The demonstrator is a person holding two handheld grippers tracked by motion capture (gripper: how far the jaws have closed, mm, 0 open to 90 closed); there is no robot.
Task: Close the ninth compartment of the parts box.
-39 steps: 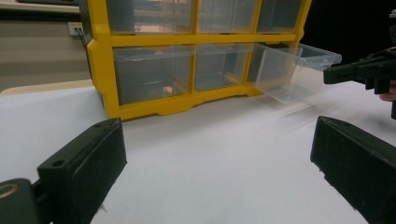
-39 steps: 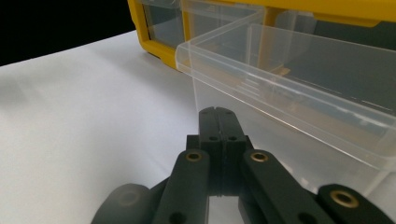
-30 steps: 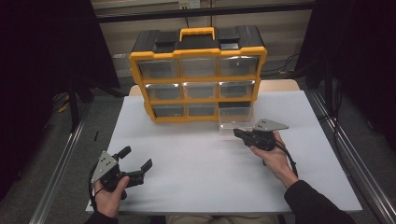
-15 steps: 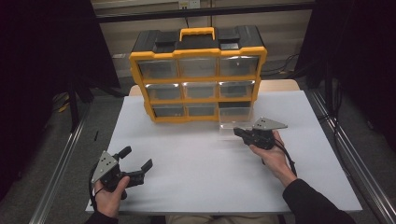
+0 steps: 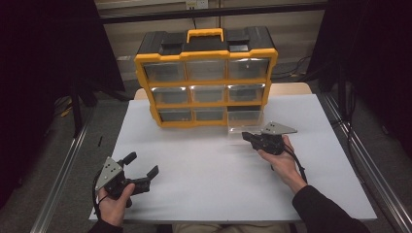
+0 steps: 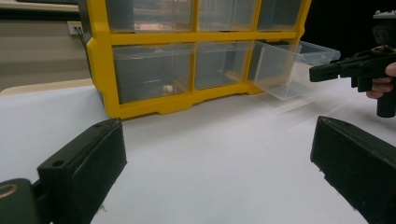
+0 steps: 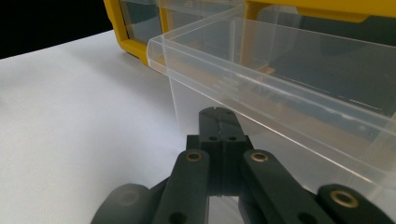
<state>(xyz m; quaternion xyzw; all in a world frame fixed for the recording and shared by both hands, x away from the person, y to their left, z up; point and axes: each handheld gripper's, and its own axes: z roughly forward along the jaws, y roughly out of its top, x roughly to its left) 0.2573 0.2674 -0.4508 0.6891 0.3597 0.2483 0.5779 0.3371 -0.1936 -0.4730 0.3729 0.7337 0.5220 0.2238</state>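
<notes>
A yellow and black organizer (image 5: 206, 77) with clear drawers stands at the back of the white table (image 5: 209, 170). Its bottom right drawer (image 5: 245, 120) is pulled out and looks empty. My right gripper (image 5: 246, 136) is shut, its tip at the drawer's front wall. In the right gripper view the shut jaws (image 7: 218, 114) sit just below the drawer's (image 7: 289, 79) rim, with nothing seen between them. My left gripper (image 5: 143, 163) is open near the table's front left corner, far from the organizer. The left gripper view shows the drawer (image 6: 285, 70) and the right gripper (image 6: 314, 73) beside it.
The other drawers of the organizer (image 6: 154, 37) are pushed in. Metal rails run along the floor on both sides of the table. The wide white surface between the two grippers has nothing on it.
</notes>
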